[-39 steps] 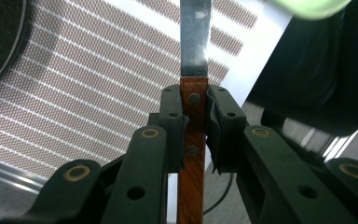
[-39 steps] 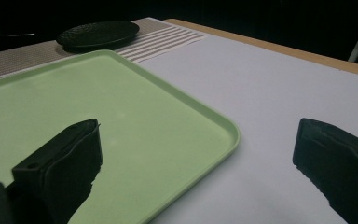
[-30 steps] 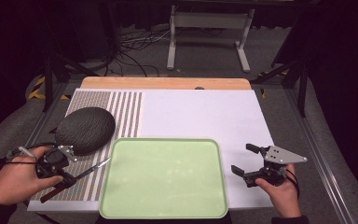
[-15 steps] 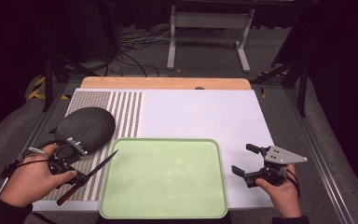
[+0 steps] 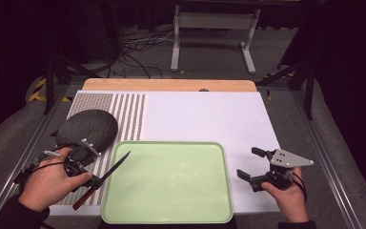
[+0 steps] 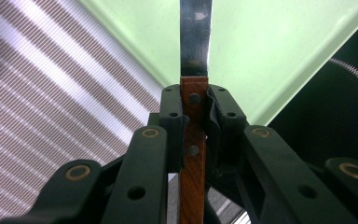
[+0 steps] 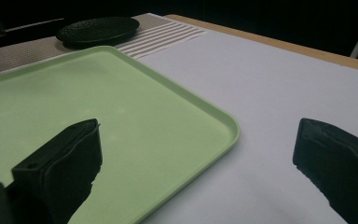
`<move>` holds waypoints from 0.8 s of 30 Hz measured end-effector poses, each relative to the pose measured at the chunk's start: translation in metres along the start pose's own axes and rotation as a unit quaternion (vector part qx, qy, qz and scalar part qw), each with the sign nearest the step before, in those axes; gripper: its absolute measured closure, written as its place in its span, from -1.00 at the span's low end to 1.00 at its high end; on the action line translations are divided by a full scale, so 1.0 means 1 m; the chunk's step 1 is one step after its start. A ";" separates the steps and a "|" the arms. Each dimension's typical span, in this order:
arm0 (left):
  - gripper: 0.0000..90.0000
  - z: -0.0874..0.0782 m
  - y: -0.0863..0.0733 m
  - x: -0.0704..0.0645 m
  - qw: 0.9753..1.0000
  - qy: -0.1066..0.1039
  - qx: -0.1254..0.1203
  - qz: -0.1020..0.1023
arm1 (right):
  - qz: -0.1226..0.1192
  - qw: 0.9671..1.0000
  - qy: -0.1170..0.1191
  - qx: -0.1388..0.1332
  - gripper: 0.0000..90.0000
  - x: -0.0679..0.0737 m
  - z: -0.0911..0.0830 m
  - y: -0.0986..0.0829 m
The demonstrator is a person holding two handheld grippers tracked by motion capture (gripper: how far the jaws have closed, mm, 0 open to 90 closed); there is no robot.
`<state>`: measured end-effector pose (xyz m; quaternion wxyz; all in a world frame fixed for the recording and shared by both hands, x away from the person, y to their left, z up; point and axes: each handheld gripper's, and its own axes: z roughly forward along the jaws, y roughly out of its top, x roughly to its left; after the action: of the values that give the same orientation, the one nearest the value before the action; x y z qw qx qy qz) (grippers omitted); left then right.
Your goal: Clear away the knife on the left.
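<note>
The left gripper [image 5: 91, 180] clamps the knife [image 5: 108, 174] by its wooden handle, blade aimed ahead over the green tray [image 5: 167, 215], likely for placing; right gripper [image 5: 252, 168] waits wide open.

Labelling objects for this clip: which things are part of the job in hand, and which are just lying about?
In the job:
knife, clamped by its wooden handle in the left gripper
green tray, blade tip over its left rim

Lying about:
dark round mat
striped placemat
right gripper, open, idle beside the tray
</note>
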<state>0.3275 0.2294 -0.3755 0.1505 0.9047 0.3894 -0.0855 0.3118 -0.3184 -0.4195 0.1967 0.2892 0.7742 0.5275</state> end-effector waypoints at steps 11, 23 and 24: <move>0.73 0.016 0.014 -0.007 1.000 -0.020 -0.004 0.002 | 0.001 1.000 0.002 -0.001 -0.96 -0.001 0.000 0.000; 0.73 0.033 0.026 -0.013 0.999 -0.037 -0.003 0.006 | 0.001 1.000 0.000 0.001 -0.96 -0.001 -0.001 -0.001; 0.73 0.035 0.027 -0.014 0.999 -0.039 -0.005 0.006 | 0.000 1.000 0.001 0.001 -0.96 -0.001 -0.001 -0.001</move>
<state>0.3364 0.1910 -0.3989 0.1705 0.9021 0.3783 -0.1180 0.3117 -0.3202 -0.4199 0.1957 0.2891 0.7749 0.5269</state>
